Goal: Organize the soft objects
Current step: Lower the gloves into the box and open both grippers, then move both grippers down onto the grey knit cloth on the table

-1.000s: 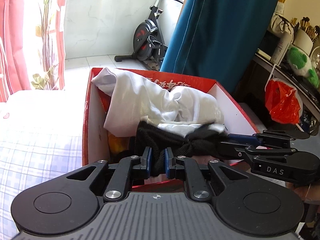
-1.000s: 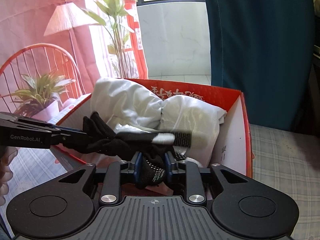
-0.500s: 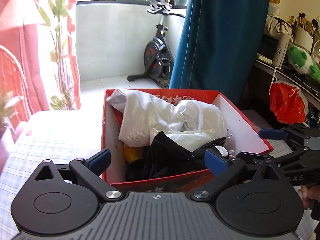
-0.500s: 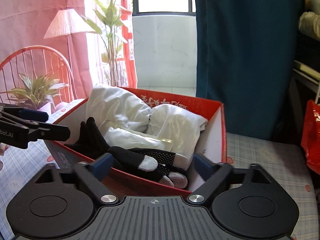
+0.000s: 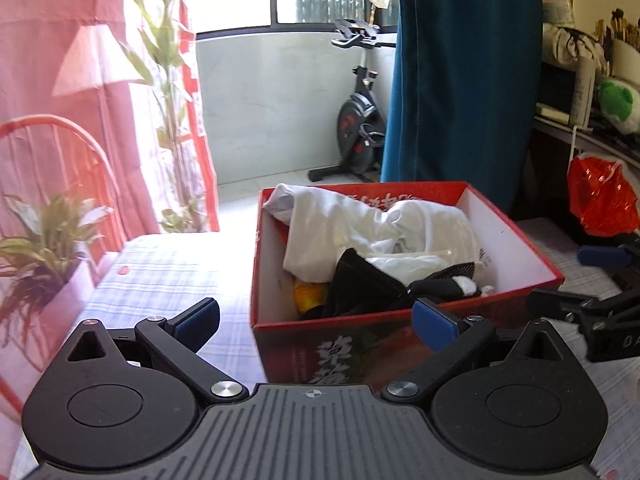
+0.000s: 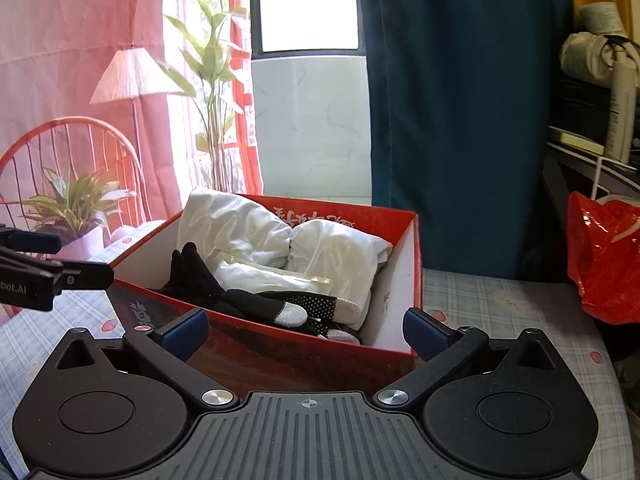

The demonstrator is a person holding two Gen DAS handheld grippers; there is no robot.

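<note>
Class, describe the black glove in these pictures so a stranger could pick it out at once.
Find the red cardboard box on the checked cloth. Inside it, in front of the bundled white garments, lies the black glove. It is the only dark item there, and its fingertips are grey.

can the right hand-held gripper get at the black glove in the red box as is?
Probably yes. The right hand-held gripper is open and empty in front of the red cardboard box, and the black knit glove lies on top of the white cloth, uncovered; only the near wall needs clearing.
</note>
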